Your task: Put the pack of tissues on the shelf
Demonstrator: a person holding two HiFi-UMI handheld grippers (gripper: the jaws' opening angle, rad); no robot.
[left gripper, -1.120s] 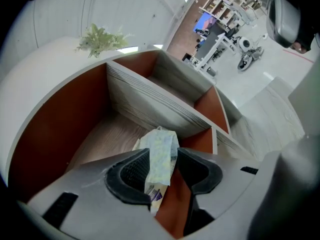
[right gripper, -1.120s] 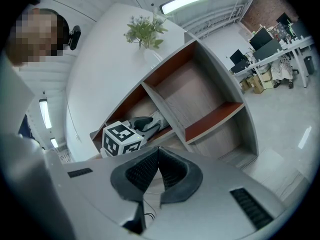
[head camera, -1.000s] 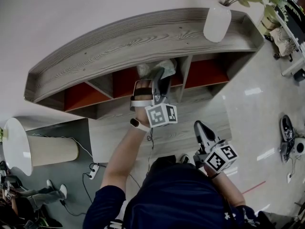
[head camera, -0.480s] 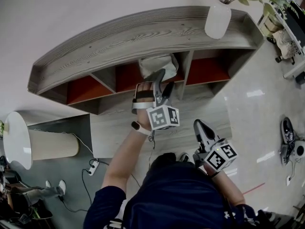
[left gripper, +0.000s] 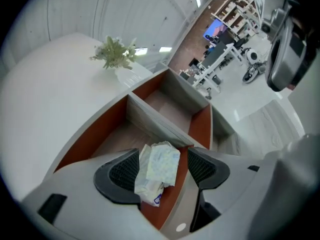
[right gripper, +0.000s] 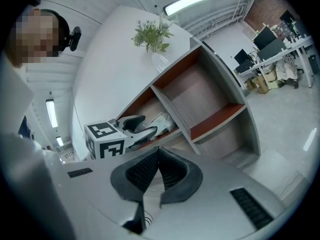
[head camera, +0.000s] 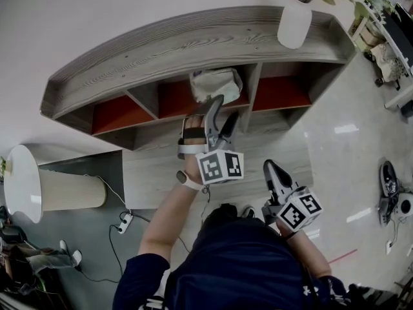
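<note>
Tissue pack lies inside the shelf, in the middle box, close to the wall on that box's right side. It looks a bit crumpled and leans on its side.

The left gripper is right in front of that box. Its jaws have just been opening and now stand wide apart. In the left gripper view the tissue pack shows between the two pads, but the pads do not squeeze it. I think the letting-go step is done, so the job looks almost finished.

The next move, I think, is to bring the left gripper straight back out. It should go slowly, so a jaw does not hook the soft wrapper and drag the pack out.

The right gripper hangs low by the person's body, well away from the shelf. Its jaws are pressed together with nothing in them.

Some things are hard to see. The left pad covers the low corner of the pack. I cannot tell if a jaw tip touches the wrapper. The print on the pack is too small to read.
</note>
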